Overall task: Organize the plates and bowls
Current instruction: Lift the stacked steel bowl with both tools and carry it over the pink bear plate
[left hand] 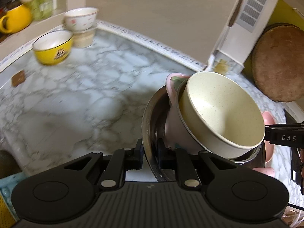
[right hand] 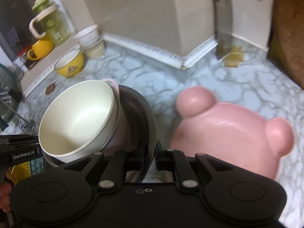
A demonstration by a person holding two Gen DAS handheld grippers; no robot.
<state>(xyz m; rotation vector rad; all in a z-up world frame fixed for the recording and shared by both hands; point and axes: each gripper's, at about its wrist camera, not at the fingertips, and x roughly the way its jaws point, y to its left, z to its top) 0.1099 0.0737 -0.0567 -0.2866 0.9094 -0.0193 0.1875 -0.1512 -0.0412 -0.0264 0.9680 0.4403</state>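
Observation:
A metal bowl hangs tilted above the marble counter, gripped from two sides. My left gripper is shut on its near rim. My right gripper is shut on the opposite rim of the same metal bowl. Inside it leans a pink bowl with a speckled cream bowl nested in it, both tipped over; the cream bowl fills the left of the right wrist view. A pink bear-shaped plate lies on the counter below.
At the back left stand a yellow bowl and a white floral bowl stacked on a beige one. A yellow mug and green jug sit on a ledge. A round wooden board and a white box lean at the right.

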